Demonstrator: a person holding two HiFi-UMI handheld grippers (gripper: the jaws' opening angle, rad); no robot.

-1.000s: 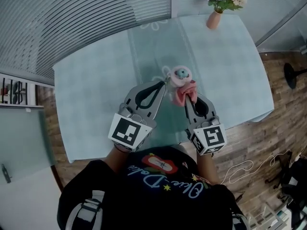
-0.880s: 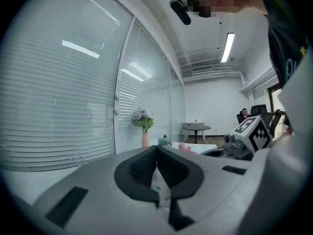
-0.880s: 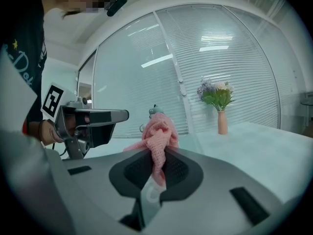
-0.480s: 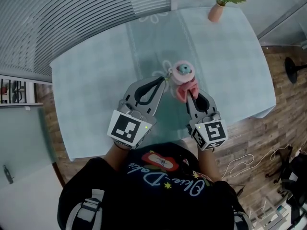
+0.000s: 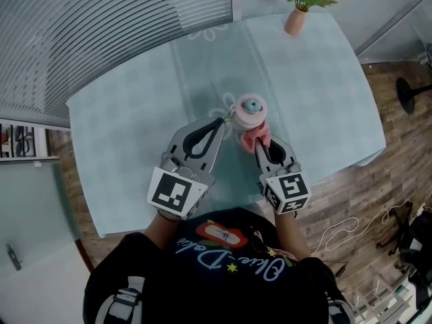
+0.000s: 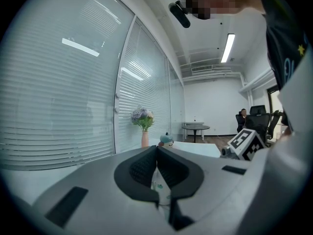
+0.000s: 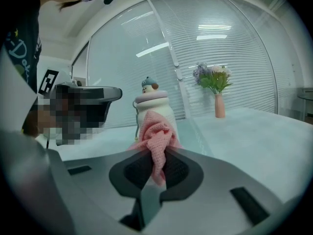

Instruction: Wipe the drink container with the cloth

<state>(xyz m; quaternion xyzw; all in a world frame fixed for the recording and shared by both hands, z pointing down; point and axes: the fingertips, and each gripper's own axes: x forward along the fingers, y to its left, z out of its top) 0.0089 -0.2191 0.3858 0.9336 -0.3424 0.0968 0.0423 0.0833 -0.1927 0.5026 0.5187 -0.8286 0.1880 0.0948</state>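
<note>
Right fingers [image 7: 180, 171] clamp the cloth [image 7: 155, 137], pressed to the near side of the upright bottle [image 7: 152, 110] straight ahead, while left fingers [image 6: 139, 168], pinched together, hold it by its top.

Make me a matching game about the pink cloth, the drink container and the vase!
Things:
1. cloth
2. drink container
3. vase

Places:
A. at the far edge of the table, holding flowers
B. pinched in the right claw
C. standing upright mid-table, with a little figure on its lid

Pairs: 1-B, 2-C, 3-A
</note>
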